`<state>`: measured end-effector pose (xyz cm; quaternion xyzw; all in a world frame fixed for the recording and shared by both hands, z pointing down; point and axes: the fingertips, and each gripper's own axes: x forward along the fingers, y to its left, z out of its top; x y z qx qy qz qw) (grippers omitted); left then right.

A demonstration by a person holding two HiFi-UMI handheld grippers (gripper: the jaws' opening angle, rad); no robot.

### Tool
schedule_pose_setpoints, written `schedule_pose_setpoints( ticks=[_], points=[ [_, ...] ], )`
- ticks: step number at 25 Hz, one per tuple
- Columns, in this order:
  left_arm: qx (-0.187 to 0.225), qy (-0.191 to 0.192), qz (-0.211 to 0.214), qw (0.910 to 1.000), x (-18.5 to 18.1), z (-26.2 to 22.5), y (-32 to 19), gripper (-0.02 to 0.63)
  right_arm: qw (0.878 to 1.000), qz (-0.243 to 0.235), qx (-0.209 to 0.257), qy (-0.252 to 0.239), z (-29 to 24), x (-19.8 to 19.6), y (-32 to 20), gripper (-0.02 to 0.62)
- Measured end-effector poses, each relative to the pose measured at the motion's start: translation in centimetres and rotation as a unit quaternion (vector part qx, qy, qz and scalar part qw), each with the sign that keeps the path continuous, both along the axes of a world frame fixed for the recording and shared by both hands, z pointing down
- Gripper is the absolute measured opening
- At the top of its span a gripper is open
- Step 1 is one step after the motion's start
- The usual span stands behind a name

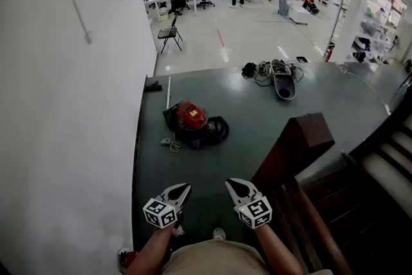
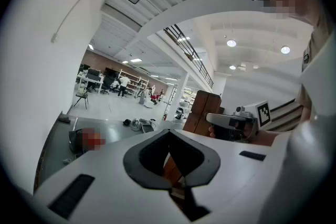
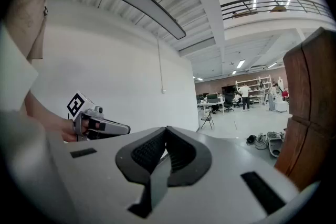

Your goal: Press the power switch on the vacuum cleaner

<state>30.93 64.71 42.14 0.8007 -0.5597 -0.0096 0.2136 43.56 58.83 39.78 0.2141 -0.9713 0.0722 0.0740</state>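
The vacuum cleaner (image 1: 192,119), red on top with a black body and hose, lies on the dark grey floor near the white wall, well ahead of both grippers. In the left gripper view the vacuum cleaner (image 2: 84,140) shows low at the left, partly under a blurred patch. My left gripper (image 1: 185,189) and right gripper (image 1: 230,183) hang side by side close to my body, far short of it. Both are shut with nothing between the jaws, as seen at the left gripper (image 2: 169,131) and right gripper (image 3: 167,128) in their own views.
A brown wooden newel post (image 1: 297,143) and descending stairs (image 1: 386,164) stand at the right. A white wall (image 1: 64,106) runs along the left. A tangle of cables and a floor nozzle (image 1: 278,77) lie further back. A white cord (image 1: 170,143) trails beside the vacuum. Chair (image 1: 170,34) and people beyond.
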Motion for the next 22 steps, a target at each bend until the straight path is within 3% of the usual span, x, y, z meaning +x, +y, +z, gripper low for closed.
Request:
schedule_pose_setpoints(
  ticks=[10, 16, 22],
  points=[
    [-0.006, 0.0, -0.001, 1.0, 0.7, 0.6, -0.1, 0.006, 1.0, 0.007, -0.017, 0.0, 1.2, 0.9, -0.4, 0.011],
    [-0.01, 0.001, -0.007, 0.9999, 0.7, 0.9, -0.2, 0.006, 0.998, 0.014, -0.047, -0.042, 0.7, 1.2, -1.1, 0.012],
    [-0.009, -0.002, -0.012, 0.9999, 0.3, 0.4, -0.1, 0.006, 0.998, 0.008, -0.05, -0.03, 1.5, 0.4, -1.4, 0.012]
  ],
)
